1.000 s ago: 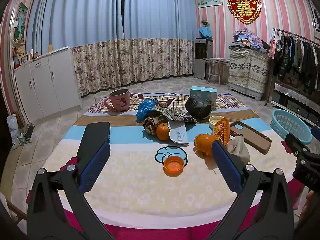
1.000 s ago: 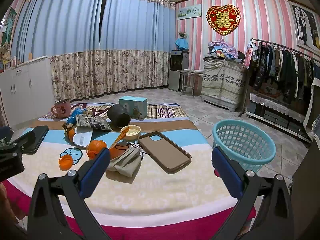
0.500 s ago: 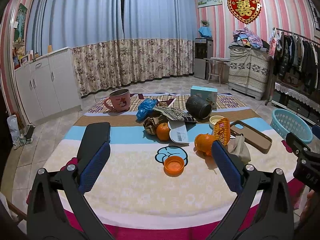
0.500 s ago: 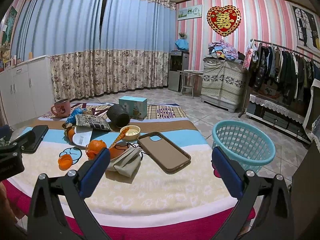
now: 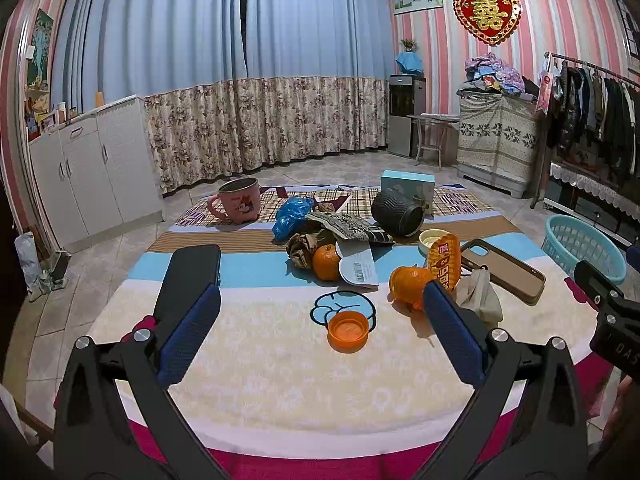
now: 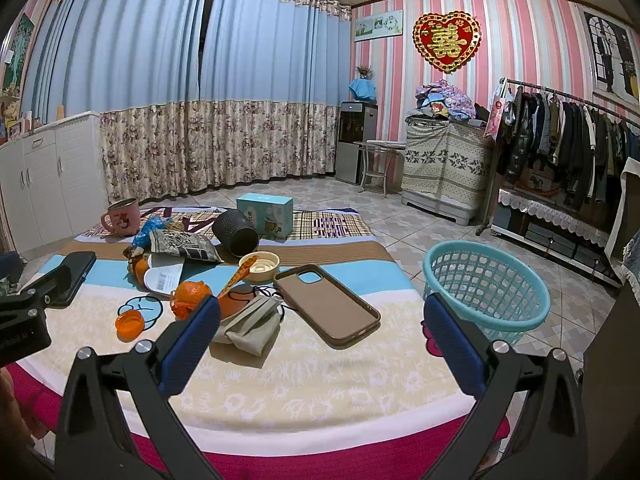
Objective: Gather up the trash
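Litter lies mid-table: an orange cap (image 5: pixel 347 330), orange peel (image 5: pixel 409 285), a yellow-red snack wrapper (image 5: pixel 442 261), a crumpled grey mask (image 6: pixel 252 322), a white labelled lid (image 5: pixel 358 268), a printed packet (image 5: pixel 347 225), a blue plastic bag (image 5: pixel 292 216) and brown crumpled paper (image 5: pixel 302 246). A teal basket (image 6: pixel 486 286) stands on the floor right of the table. My left gripper (image 5: pixel 320 322) hangs open above the near table edge, the cap between its fingers' line of sight. My right gripper (image 6: pixel 320 322) is open too, nothing held, near the mask and the phone case.
A whole orange (image 5: pixel 326 262), pink mug (image 5: pixel 238 200), dark ribbed cup on its side (image 5: pixel 396 213), teal box (image 5: pixel 407 188), small cream bowl (image 6: pixel 260 266), brown phone case (image 6: pixel 328 305) and black phone (image 5: pixel 192 272) share the striped tablecloth (image 5: pixel 280 360). White cabinets (image 5: pixel 92 176) left; clothes rack (image 6: pixel 568 148) right.
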`<action>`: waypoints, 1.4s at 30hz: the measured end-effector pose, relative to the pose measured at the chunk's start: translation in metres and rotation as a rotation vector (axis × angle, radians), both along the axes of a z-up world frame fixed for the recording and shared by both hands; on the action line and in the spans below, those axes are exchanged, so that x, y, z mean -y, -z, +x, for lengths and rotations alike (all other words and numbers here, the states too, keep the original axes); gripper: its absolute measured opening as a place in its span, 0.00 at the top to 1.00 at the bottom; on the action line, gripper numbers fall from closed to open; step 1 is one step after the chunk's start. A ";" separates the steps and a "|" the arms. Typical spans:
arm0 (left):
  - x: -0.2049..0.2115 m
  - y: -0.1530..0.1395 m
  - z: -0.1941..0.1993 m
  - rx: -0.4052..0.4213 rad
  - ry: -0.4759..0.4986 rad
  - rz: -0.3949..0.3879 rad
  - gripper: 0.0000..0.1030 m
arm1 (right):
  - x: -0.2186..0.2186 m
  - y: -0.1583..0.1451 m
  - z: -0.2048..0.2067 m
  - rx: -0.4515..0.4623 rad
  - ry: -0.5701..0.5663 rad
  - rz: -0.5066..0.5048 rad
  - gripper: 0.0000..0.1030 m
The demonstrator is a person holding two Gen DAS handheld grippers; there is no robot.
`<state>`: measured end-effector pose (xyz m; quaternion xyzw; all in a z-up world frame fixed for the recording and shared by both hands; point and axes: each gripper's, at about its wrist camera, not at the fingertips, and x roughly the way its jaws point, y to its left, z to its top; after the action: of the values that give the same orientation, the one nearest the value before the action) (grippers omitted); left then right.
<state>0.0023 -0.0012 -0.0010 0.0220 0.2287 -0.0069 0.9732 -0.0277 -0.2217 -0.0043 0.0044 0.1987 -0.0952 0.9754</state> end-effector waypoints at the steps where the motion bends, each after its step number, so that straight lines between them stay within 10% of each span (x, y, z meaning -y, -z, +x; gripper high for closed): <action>1: 0.000 0.000 0.000 -0.001 0.000 0.000 0.05 | 0.000 0.000 0.000 -0.001 0.000 -0.001 0.04; 42: -0.003 0.005 0.002 -0.016 -0.006 0.014 0.05 | 0.004 -0.002 -0.002 -0.004 0.007 -0.005 0.04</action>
<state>0.0041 0.0013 -0.0056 0.0277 0.2364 -0.0024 0.9713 -0.0299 -0.2256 -0.0018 0.0024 0.2003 -0.0993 0.9747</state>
